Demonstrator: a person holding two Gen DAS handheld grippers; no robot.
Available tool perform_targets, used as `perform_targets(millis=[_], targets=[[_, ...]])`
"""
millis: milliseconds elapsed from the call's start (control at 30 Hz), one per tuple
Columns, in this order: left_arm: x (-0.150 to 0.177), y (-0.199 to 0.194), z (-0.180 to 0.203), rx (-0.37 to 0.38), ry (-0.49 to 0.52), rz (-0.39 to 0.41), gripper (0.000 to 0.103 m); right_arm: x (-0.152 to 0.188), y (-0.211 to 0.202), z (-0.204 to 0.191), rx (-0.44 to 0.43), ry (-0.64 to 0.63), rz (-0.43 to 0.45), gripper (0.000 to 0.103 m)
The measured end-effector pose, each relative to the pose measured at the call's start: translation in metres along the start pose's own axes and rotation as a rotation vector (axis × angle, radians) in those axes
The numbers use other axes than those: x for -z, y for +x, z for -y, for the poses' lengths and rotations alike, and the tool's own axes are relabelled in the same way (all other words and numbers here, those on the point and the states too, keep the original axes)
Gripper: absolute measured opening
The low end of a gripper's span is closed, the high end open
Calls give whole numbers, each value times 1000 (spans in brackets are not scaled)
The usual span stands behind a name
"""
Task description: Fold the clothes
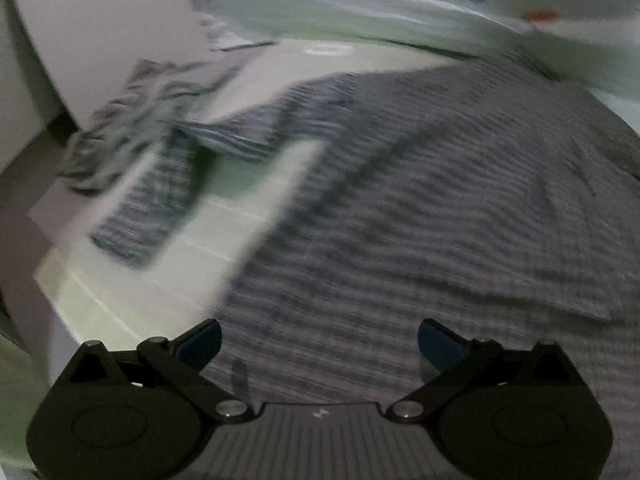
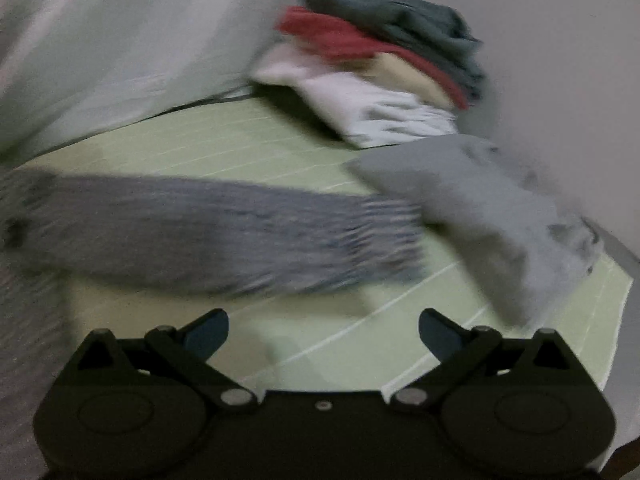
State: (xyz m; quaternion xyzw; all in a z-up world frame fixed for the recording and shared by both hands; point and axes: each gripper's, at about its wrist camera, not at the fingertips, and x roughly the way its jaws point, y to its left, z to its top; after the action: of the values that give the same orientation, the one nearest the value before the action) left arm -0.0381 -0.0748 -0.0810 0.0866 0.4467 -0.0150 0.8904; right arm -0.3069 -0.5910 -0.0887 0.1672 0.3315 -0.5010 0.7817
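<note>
A grey-and-blue striped long-sleeve shirt (image 1: 420,208) lies spread flat on the pale green bed sheet (image 1: 160,272). One sleeve (image 1: 168,184) bends toward the left. My left gripper (image 1: 318,344) is open and empty, hovering over the shirt's body. In the right wrist view the shirt's other sleeve (image 2: 224,232) stretches across the sheet (image 2: 248,140). My right gripper (image 2: 323,334) is open and empty just in front of that sleeve, above bare sheet. Both views are blurred.
A stack of folded clothes (image 2: 384,64), dark green, red, beige and white, sits at the far corner. A grey folded garment (image 2: 492,216) lies right of the sleeve. A crumpled striped garment (image 1: 132,120) lies by a white wall (image 1: 104,32). A pale curtain (image 2: 120,40) hangs behind.
</note>
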Motion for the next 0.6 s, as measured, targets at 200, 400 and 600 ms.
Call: perform_targets(millis=[200, 400, 600], targets=[[-28, 19, -69, -91, 12, 87, 90, 45, -43, -87, -126, -74, -54, 103], [-58, 53, -109, -46, 40, 94, 76, 81, -87, -173, -265, -203, -55, 103], [-67, 91, -114, -31, 185, 68, 75, 107, -102, -217, -236, -223, -74, 103]])
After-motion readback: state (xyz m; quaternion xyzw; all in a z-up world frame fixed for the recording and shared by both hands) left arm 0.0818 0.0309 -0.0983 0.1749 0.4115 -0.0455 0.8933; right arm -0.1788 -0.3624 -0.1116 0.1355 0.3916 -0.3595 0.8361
